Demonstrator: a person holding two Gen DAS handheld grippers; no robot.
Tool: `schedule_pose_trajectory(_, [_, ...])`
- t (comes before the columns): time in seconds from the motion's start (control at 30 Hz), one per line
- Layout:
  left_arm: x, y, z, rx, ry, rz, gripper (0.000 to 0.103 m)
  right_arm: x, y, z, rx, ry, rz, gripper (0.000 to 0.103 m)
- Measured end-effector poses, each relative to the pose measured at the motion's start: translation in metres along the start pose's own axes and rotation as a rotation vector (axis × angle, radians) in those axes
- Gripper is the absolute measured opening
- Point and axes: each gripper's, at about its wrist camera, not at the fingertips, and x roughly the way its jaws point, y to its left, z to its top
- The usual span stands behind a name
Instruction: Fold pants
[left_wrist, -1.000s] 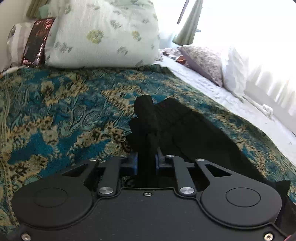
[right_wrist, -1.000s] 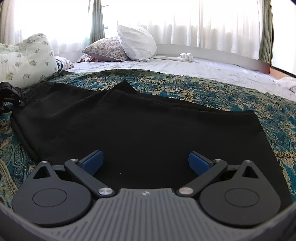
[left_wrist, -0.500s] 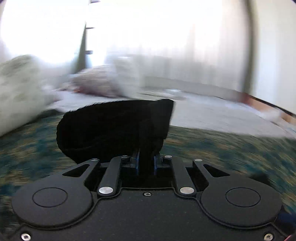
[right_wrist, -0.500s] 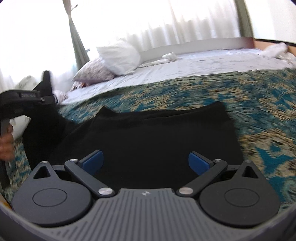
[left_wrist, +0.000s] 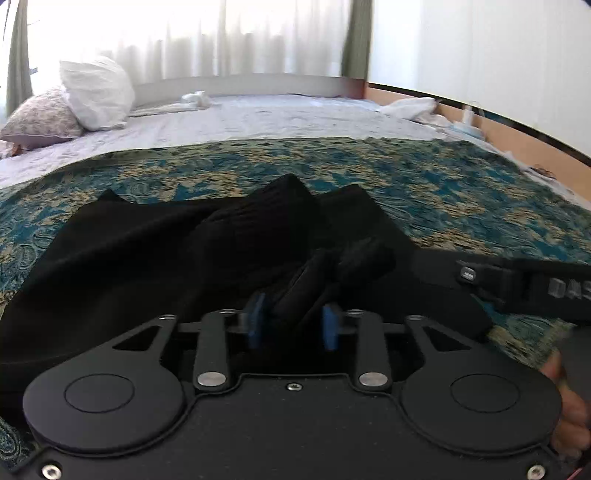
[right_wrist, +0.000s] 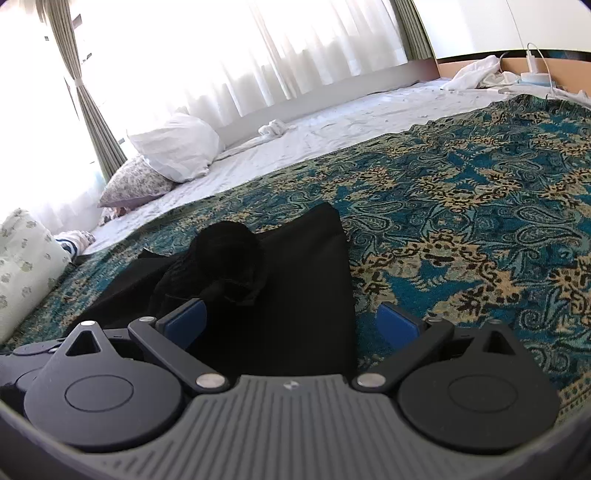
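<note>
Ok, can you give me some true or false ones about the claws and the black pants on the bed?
1. The left claw has bunched black pants between its blue pads. True.
2. The right claw is pinched shut. False: it is wide open, holding nothing.
3. The pants lie on a blue patterned bedspread. True.
4. The white pillow sits on the pants. False: it is far back by the curtains.
</note>
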Motion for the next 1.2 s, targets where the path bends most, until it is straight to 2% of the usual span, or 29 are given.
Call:
schedule_pose_trajectory(0.1, [-0.022,0.005,-0.007,0.000,-0.022,-0.054,0.047,0.002,0.004,-0.001,0.018,-0.001,0.039,0.103])
schedule_pose_trajectory(0.23, [-0.056,0.014,-0.014,0.005,-0.064,-0.053,0.049,0.003,0.017,-0.009,-0.014,0.025,0.082,0.103])
schedule_pose_trajectory(0.3, [-0.065,0.023,-0.016,-0.013,-0.077,-0.012,0.049,0.004,0.024,-0.013,-0.044,0.040,0.087,0.103])
schedule_pose_trajectory(0.4, [-0.074,0.042,-0.019,-0.037,-0.102,0.087,0.049,0.010,0.036,-0.016,-0.061,0.053,0.101,0.103])
schedule_pose_trajectory(0.6, [-0.080,0.084,-0.021,-0.135,-0.124,0.217,0.048,0.028,0.054,-0.018,-0.057,0.077,0.038,0.103])
schedule_pose_trajectory(0.67, [-0.075,0.092,-0.022,-0.139,-0.125,0.257,0.048,0.036,0.055,-0.019,-0.023,0.092,0.048,0.101])
schedule_pose_trajectory(0.7, [-0.070,0.095,-0.022,-0.142,-0.114,0.276,0.048,0.039,0.057,-0.019,-0.012,0.094,0.052,0.095])
schedule_pose_trajectory(0.77, [-0.059,0.101,-0.025,-0.160,-0.075,0.301,0.046,0.043,0.062,-0.019,0.003,0.087,0.036,0.091])
schedule_pose_trajectory(0.9, [-0.045,0.098,-0.033,-0.162,-0.052,0.317,0.045,0.045,0.060,-0.018,0.072,0.068,0.033,0.074])
schedule_pose_trajectory(1.0, [-0.041,0.095,-0.033,-0.144,-0.054,0.319,0.045,0.042,0.062,-0.021,0.048,0.055,-0.008,0.063])
schedule_pose_trajectory(1.2, [-0.037,0.096,-0.037,-0.153,-0.062,0.312,0.046,0.027,0.065,-0.033,0.040,0.063,0.014,0.063])
